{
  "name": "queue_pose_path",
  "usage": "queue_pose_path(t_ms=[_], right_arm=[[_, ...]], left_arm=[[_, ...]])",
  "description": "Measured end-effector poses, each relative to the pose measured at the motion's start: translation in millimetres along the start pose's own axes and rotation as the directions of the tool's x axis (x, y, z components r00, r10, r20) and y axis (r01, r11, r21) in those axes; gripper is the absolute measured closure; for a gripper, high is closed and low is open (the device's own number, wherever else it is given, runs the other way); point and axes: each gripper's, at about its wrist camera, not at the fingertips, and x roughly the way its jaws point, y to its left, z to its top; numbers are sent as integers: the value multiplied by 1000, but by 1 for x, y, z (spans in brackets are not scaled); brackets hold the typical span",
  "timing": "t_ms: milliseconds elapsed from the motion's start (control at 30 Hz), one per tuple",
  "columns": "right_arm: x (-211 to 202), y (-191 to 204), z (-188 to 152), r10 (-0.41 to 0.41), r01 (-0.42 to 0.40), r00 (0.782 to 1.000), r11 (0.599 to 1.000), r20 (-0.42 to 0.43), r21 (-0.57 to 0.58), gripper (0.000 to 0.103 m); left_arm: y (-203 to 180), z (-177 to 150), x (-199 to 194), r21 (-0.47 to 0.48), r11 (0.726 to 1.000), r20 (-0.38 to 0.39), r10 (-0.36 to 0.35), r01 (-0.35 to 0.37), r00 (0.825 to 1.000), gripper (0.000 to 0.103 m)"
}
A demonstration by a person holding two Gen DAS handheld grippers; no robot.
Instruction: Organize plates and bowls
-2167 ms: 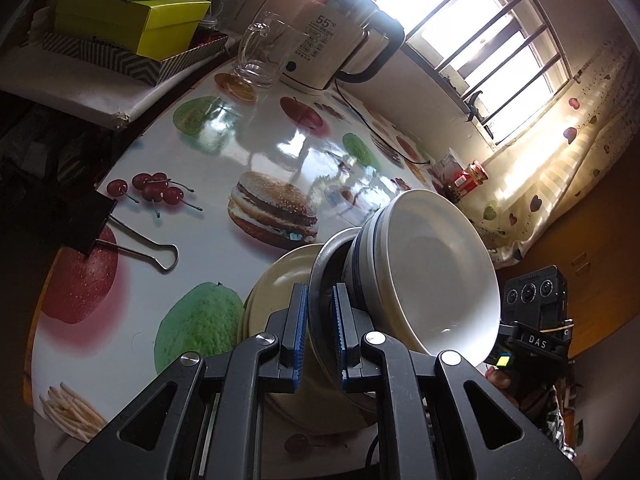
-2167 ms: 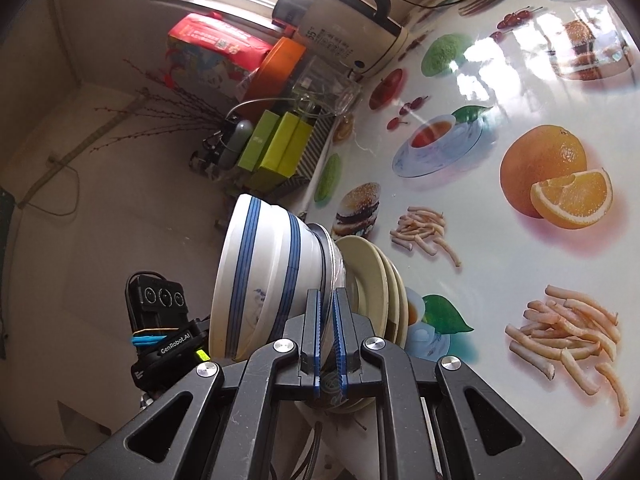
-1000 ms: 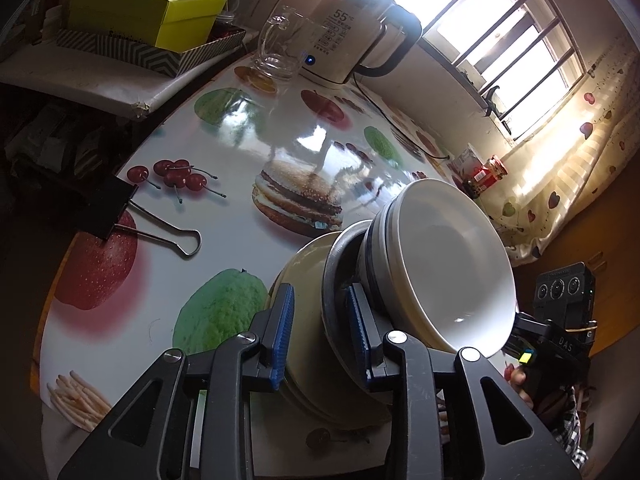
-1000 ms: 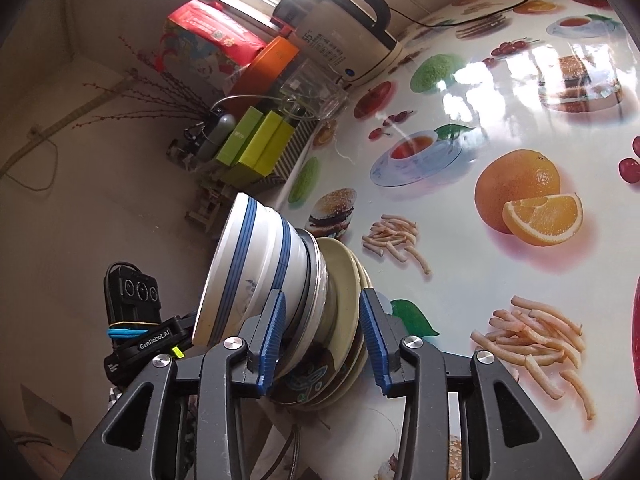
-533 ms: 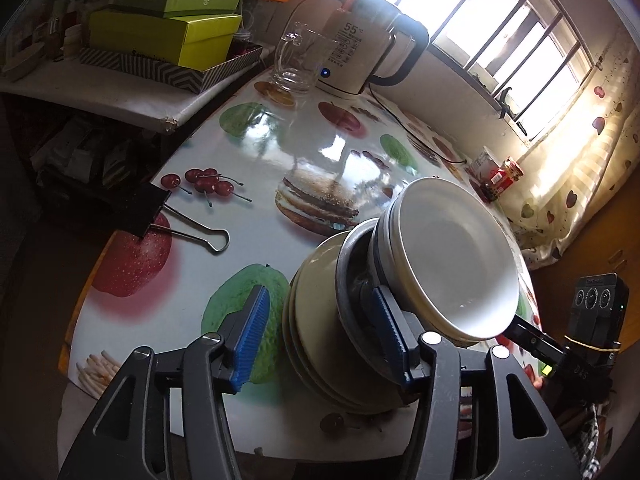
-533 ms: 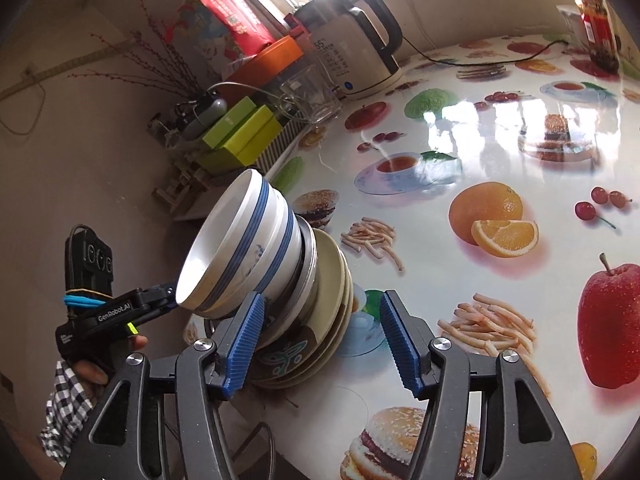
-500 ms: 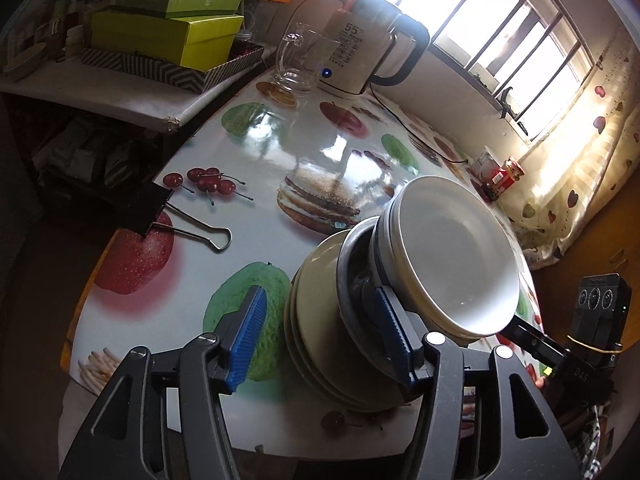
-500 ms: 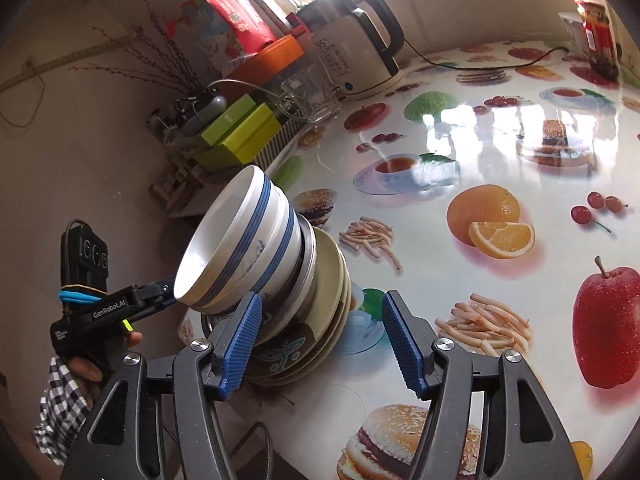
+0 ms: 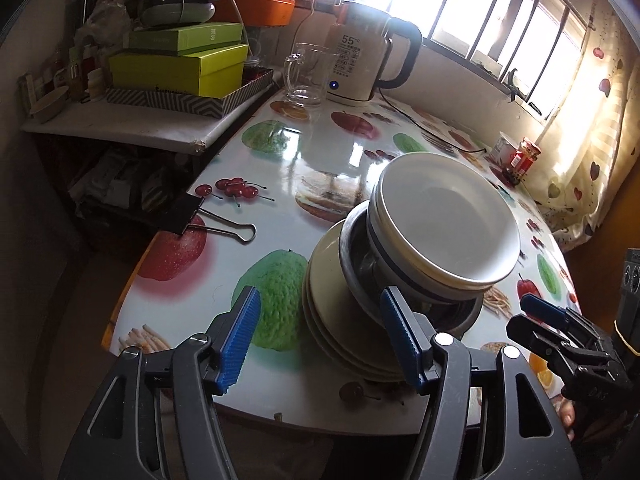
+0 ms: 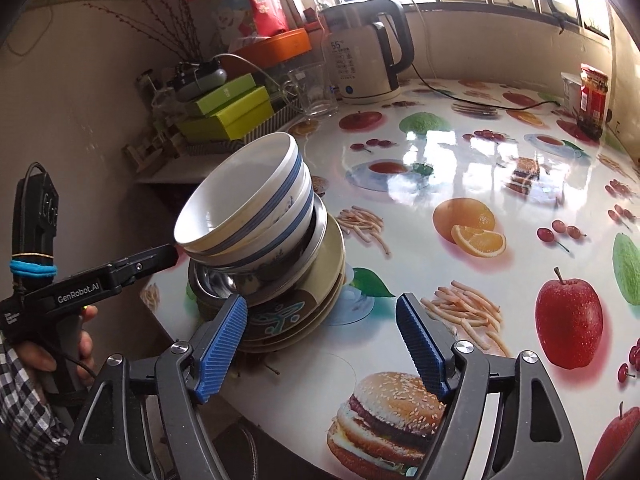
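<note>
Both grippers, left (image 9: 320,336) and right (image 10: 322,344), I see opening, nothing pinched; the stack of plates and bowls (image 9: 400,272) rests on the table (image 9: 320,152) at twelve o'clock of them.

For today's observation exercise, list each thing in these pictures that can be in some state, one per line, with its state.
Left gripper: opening, nothing gripped.
Right gripper: opening, nothing gripped.
White blue-striped ceramic bowls: nested, tilted, in the steel bowl.
Steel bowl: on the plates.
Cream plates: stacked at the table edge.
White electric kettle: display lit.
Clear glass mug: upright, seemingly empty.
</note>
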Motion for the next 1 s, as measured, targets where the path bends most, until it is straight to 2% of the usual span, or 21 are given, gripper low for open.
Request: queue_pose_path(t_ms=[267, 700, 1000], right_arm=[[-6, 19, -10, -81, 82, 997, 996, 11, -30, 20], [-13, 27, -20, -149, 149, 989, 988, 11, -29, 16], [-15, 24, -26, -180, 180, 984, 984, 4, -3, 13]], left_arm=[[-20, -16, -9, 64, 996, 19, 64, -65, 998, 39], [-53, -35, -17, 156, 982, 71, 96, -106, 993, 39], [-59, -38, -21, 154, 980, 88, 114, -127, 990, 39]])
